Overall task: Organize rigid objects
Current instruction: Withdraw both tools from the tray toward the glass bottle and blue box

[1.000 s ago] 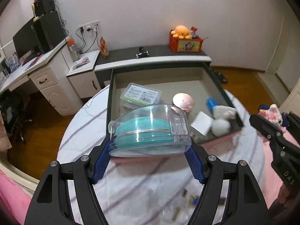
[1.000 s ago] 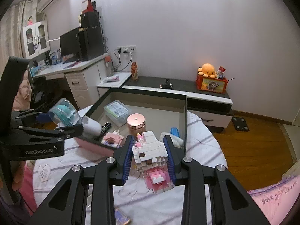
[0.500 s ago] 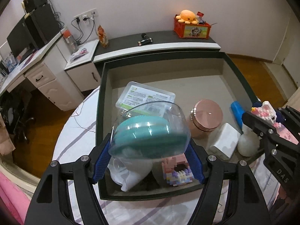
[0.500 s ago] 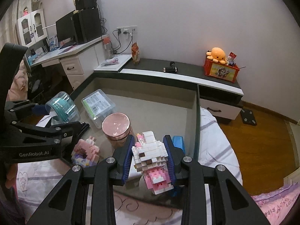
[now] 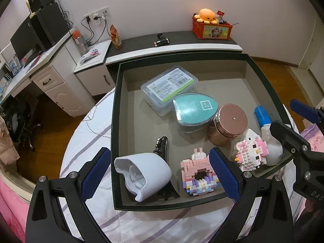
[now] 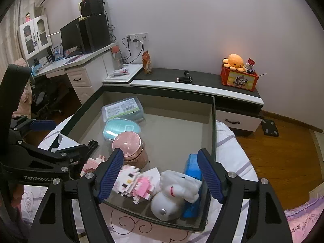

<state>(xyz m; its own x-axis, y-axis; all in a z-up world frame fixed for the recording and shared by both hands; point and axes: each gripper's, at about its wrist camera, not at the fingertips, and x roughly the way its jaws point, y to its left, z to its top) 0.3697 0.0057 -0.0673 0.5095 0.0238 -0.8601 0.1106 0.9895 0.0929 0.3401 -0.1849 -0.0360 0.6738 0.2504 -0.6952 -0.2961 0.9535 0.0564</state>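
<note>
- The tray is seen ahead of both tools, dark-rimmed, on a striped cloth; every task item in view lies inside it.
- The left gripper is held spread wide and empty above the tray's near edge; the right gripper is likewise spread, nothing pinched.
- The white cup is found on its side between the left fingers, just below them, with a black clip touching it.
- The teal case is set ahead of the left tool, touching the clear box beyond it and the copper jar to its right.
- The doughnut blocks sit just inside the left tool's right finger; the cat blocks lie tipped over beside the right tool's left finger.
- Risk, judged: the cat blocks look loosely settled against the jar and white toy; a finger dropped or swung low could knock bricks apart.
- Risk, judged: the cup could roll if nudged, dragging the clip.
- Risk, judged: the two tools are close at the tray's corner, so a careless pull-back could clash them.
- Only the left view shows the cup and doughnut blocks whole; the right tool appears at its right edge.
- Only the right view shows the blue bottle behind the white toy and the tray's right wall plainly.
</note>
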